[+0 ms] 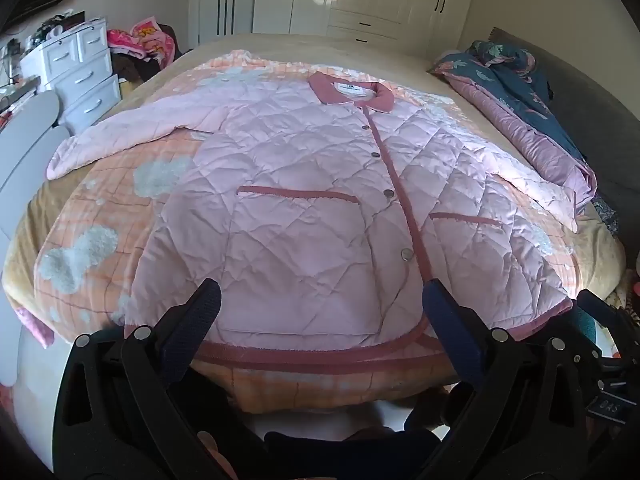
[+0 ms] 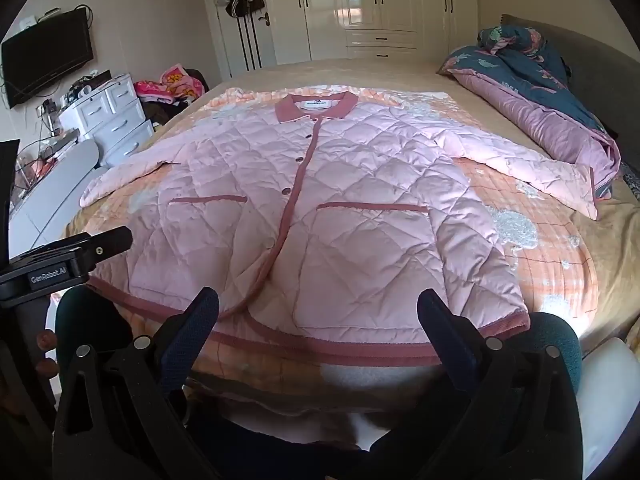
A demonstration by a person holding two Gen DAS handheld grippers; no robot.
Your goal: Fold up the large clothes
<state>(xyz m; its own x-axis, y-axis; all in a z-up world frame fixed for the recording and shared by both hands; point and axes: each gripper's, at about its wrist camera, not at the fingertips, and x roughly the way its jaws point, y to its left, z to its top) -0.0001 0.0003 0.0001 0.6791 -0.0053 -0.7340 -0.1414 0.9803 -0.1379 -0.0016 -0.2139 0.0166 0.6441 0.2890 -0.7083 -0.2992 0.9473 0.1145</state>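
A large pink quilted jacket (image 1: pixel 304 208) with a dark pink collar, button placket and two pockets lies flat, front up, on the bed, both sleeves spread sideways. It also shows in the right wrist view (image 2: pixel 320 216). My left gripper (image 1: pixel 322 294) is open and empty, held just above the hem near the bed's front edge. My right gripper (image 2: pixel 318 302) is open and empty, also just above the hem, to the right of the left one. The left gripper's body (image 2: pixel 52 264) shows at the left of the right wrist view.
An orange checked blanket (image 1: pixel 92 216) lies under the jacket on the beige bed (image 2: pixel 608 240). A rolled blue and pink duvet (image 2: pixel 536 96) lies at the right by the headboard. White drawers (image 1: pixel 84 72) and a clothes pile (image 2: pixel 172 88) stand left. Wardrobes (image 2: pixel 360 8) are behind.
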